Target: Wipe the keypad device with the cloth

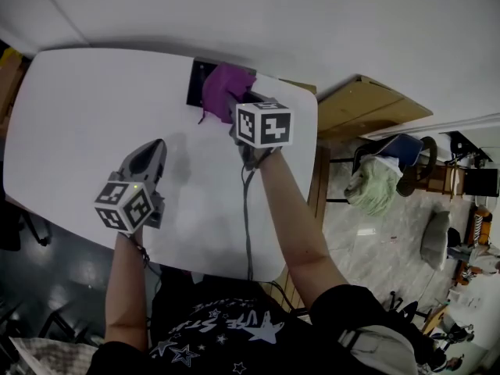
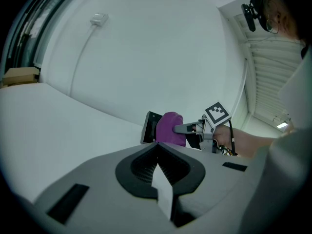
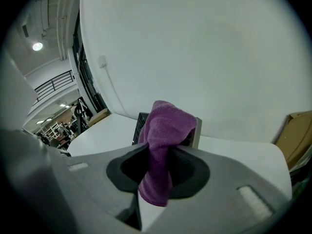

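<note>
A dark keypad device [image 1: 199,81] lies at the far edge of the white table [image 1: 94,116], also seen as the keypad device [image 2: 149,127] and the keypad device [image 3: 142,123]. A purple cloth [image 1: 225,89] covers most of it. My right gripper [image 1: 241,109] is shut on the cloth [image 3: 163,145], which bunches over the device and hangs down between the jaws. My left gripper [image 1: 155,151] rests over the table's left-middle, shut and holding nothing, well short of the device. From the left gripper view the cloth [image 2: 169,128] and the right gripper [image 2: 190,128] sit just ahead.
A black cable [image 1: 247,217] runs from the right gripper toward the table's near edge. A wooden cabinet [image 1: 367,108] stands right of the table. Chairs and clutter [image 1: 406,170] fill the floor at right. A white wall [image 2: 146,57] rises behind the table.
</note>
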A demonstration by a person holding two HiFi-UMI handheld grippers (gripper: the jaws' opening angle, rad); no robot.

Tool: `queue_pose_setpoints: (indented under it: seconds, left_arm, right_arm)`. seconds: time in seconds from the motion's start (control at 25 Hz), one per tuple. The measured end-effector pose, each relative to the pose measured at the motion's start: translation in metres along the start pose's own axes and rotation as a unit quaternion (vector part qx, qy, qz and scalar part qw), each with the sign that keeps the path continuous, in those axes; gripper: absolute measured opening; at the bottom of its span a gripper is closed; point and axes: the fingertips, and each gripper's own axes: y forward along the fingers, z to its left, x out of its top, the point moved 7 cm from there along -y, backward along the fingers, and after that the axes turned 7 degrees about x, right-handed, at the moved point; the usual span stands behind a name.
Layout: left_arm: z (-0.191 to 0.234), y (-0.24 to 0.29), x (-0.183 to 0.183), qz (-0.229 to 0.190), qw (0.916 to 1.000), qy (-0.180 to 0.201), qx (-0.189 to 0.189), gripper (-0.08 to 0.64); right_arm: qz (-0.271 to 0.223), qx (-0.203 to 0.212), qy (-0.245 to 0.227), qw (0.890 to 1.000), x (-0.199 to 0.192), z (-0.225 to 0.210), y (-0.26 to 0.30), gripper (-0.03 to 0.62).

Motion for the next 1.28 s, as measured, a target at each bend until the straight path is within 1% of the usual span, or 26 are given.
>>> queue_pose_setpoints:
  seconds: [0.16,0.28,0.4,0.6,0.76,1.0,1.12,1.28]
  left_arm:
    - [-0.008,0.000,-0.004,0.003,1.0000,0.000,-0.009,0.008]
    - [-0.015,0.000,-0.005,0.000,0.9997,0.001,-0.023,0.008]
    - [-0.020,0.002,-0.006,-0.004,0.9996,0.003,-0.029,0.008]
    - [-0.028,0.002,-0.013,-0.007,0.9991,0.007,-0.041,0.008]
    - [-0.035,-0.006,-0.020,-0.001,0.9982,0.010,-0.059,0.008]
    - [-0.037,-0.023,-0.018,0.002,0.9967,0.025,-0.077,0.008]
    - [-0.032,-0.040,-0.023,0.001,0.9956,0.032,-0.088,0.008]
    - [-0.018,-0.062,-0.030,-0.002,0.9944,0.032,-0.101,0.008]
  right_arm:
    - [0.001,-0.009,0.009,1.000,-0.005,-0.007,-0.011,0.092]
    - [0.004,-0.014,0.012,1.000,-0.010,-0.012,-0.017,0.092]
    - [0.003,-0.020,0.015,1.000,-0.014,-0.017,-0.023,0.092]
    - [0.004,-0.040,0.022,0.999,-0.025,-0.027,-0.039,0.092]
    - [0.002,-0.059,0.031,0.998,-0.034,-0.030,-0.056,0.092]
    - [-0.003,-0.073,0.035,0.997,-0.048,-0.015,-0.078,0.092]
    - [-0.011,-0.081,0.038,0.996,-0.058,0.004,-0.088,0.092]
    - [-0.018,-0.094,0.031,0.995,-0.069,0.031,-0.099,0.092]
